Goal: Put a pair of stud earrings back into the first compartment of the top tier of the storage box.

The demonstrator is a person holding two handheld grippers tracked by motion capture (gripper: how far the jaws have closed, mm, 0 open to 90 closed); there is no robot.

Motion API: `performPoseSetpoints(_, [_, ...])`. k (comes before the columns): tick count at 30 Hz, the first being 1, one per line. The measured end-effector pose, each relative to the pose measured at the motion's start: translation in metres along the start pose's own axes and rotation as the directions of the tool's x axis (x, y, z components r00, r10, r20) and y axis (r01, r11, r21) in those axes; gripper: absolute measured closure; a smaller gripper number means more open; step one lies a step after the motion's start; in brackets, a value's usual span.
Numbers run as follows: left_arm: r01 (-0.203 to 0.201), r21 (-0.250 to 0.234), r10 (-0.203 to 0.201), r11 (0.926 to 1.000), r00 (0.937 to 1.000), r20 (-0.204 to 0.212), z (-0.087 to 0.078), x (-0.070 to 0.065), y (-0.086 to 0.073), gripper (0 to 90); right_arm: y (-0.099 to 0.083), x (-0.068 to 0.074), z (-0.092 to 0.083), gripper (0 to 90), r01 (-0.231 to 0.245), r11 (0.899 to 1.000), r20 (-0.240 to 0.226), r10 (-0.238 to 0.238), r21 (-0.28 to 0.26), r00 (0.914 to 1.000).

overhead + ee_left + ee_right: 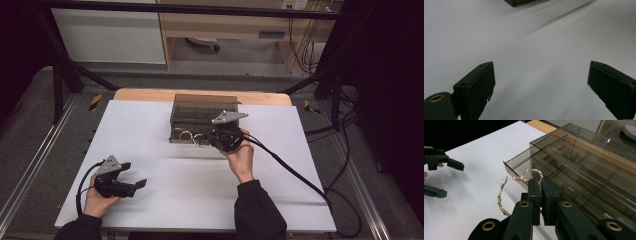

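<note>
My right gripper (540, 181) is shut on a gold hoop earring (500, 197), which hangs to the left of the jaws. A second gold loop (532, 171) shows just behind the fingertips. The earring sits at the open drawer (516, 167) of a smoky clear plastic box (586, 170). In the high view the right gripper (210, 140) holds the gold hoops (187, 136) at the front of the box (202, 112). My left gripper (134, 174) rests low over the white table (165, 200) at the near left, open with nothing between its jaws (541, 75).
The box stands at the table's far middle, with a wooden strip (145, 95) behind it. A black cable (300, 175) trails from the right gripper across the table's right side. A corner of the box (521, 2) shows at the top of the left gripper view.
</note>
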State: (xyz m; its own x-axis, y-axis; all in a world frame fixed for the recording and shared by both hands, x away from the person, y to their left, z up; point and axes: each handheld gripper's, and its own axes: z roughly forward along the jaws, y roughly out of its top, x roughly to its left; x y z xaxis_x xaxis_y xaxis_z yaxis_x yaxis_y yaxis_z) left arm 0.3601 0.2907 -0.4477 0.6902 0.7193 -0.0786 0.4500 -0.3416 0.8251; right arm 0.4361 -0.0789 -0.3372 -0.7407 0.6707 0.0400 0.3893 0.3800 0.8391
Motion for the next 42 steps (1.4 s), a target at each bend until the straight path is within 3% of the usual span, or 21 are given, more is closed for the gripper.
performPoseSetpoints(24, [0.004,-0.006,-0.003,1.0,1.0,0.005,0.0,0.0,0.0,7.2,0.024,-0.002,0.06,87.0,-0.019,1.0,0.015,0.019,0.009,0.9997])
performPoseSetpoints(39, [0.001,-0.005,-0.001,1.0,1.0,0.007,-0.001,0.0,0.0,7.2,0.015,-0.003,0.089,86.8,-0.024,0.999,0.028,0.022,0.043,0.9993])
performPoseSetpoints(42, [0.001,-0.005,-0.001,1.0,1.0,0.007,0.0,0.0,0.0,7.2,0.012,-0.004,0.093,86.1,-0.005,0.999,0.037,0.003,0.048,0.9993])
